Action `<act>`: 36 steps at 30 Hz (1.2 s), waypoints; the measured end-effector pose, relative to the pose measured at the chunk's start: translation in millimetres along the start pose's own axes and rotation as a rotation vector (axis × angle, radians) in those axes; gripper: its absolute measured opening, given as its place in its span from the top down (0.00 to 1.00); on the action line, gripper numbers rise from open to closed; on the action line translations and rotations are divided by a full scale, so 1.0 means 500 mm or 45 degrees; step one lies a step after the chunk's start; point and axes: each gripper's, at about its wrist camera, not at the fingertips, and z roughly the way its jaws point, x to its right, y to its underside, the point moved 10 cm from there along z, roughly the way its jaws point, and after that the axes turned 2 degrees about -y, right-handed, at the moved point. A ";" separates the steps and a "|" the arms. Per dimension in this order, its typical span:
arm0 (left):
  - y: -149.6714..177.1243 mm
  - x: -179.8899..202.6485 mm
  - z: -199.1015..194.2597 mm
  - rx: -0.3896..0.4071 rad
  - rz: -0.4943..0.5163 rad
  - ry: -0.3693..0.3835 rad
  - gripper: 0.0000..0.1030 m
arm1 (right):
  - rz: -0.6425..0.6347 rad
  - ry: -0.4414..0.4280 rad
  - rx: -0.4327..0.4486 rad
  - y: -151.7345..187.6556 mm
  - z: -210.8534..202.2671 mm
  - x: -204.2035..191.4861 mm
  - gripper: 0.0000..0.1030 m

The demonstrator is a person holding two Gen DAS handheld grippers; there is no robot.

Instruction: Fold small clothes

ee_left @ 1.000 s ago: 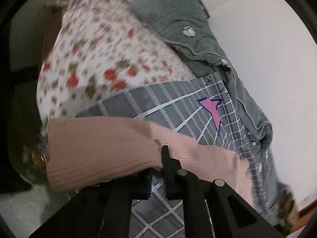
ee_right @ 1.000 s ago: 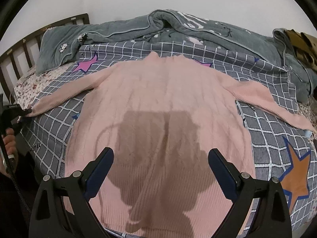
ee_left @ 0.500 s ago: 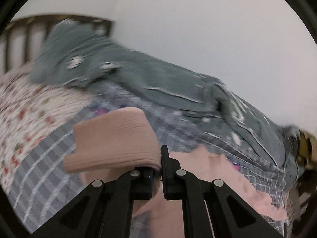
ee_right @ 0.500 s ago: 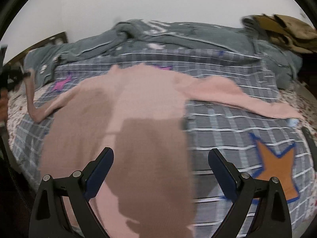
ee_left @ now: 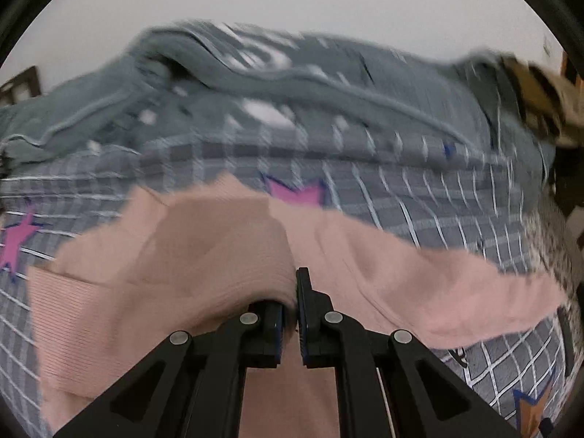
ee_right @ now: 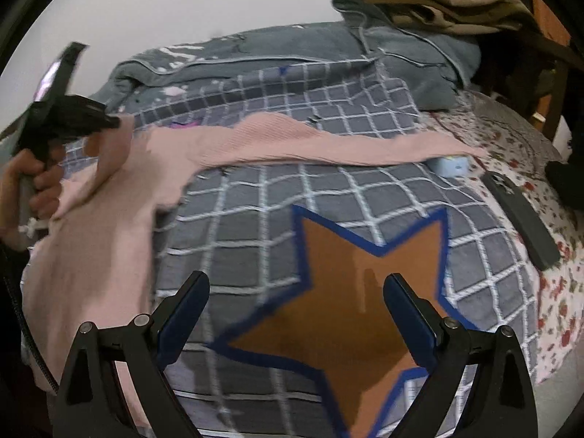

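Left gripper jaws grasp the sweater's sleeve; lay it flat across the body. Right gripper jaws released, should take the other sleeve.

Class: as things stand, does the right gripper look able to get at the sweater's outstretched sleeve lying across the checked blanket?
Probably yes. The right gripper is open and empty, and only bare checked blanket lies between it and the outstretched sleeve.
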 end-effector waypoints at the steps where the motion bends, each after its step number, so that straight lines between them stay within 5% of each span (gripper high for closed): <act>1: 0.009 0.016 0.009 -0.017 0.008 -0.001 0.93 | 0.005 -0.003 -0.003 0.003 0.000 0.003 0.08; 4: 0.034 0.048 0.017 -0.046 0.039 0.046 0.92 | 0.025 -0.034 -0.014 0.007 0.008 0.000 0.08; 7: 0.046 0.067 0.014 -0.093 0.087 0.099 0.75 | 0.036 -0.089 -0.027 0.011 0.018 -0.022 0.08; 10: 0.052 0.044 -0.009 -0.096 0.111 0.081 0.46 | 0.010 -0.123 -0.037 0.018 0.023 -0.056 0.08; 11: 0.047 0.028 -0.021 -0.071 0.097 0.077 0.23 | -0.004 -0.129 -0.037 0.020 0.022 -0.067 0.08; 12: 0.041 0.005 -0.040 -0.028 0.072 0.074 0.15 | -0.026 -0.140 -0.037 0.022 0.021 -0.085 0.08; 15: 0.031 -0.090 -0.091 0.068 0.004 0.015 0.15 | -0.068 -0.172 -0.023 0.023 0.010 -0.124 0.08; 21: 0.061 -0.332 -0.139 0.065 -0.142 -0.126 0.15 | -0.102 -0.216 -0.013 0.032 -0.005 -0.183 0.08; 27: 0.112 -0.508 -0.138 0.003 -0.288 -0.112 0.17 | -0.084 -0.252 -0.031 0.063 -0.010 -0.209 0.08; 31: 0.115 -0.540 -0.101 -0.016 -0.319 -0.044 0.20 | -0.057 -0.250 -0.066 0.080 0.001 -0.213 0.10; 34: 0.113 -0.552 -0.063 -0.039 -0.357 -0.021 0.28 | -0.051 -0.222 -0.094 0.084 0.008 -0.216 0.11; 36: 0.122 -0.546 -0.030 -0.090 -0.376 0.010 0.55 | -0.061 -0.201 -0.096 0.082 0.009 -0.220 0.11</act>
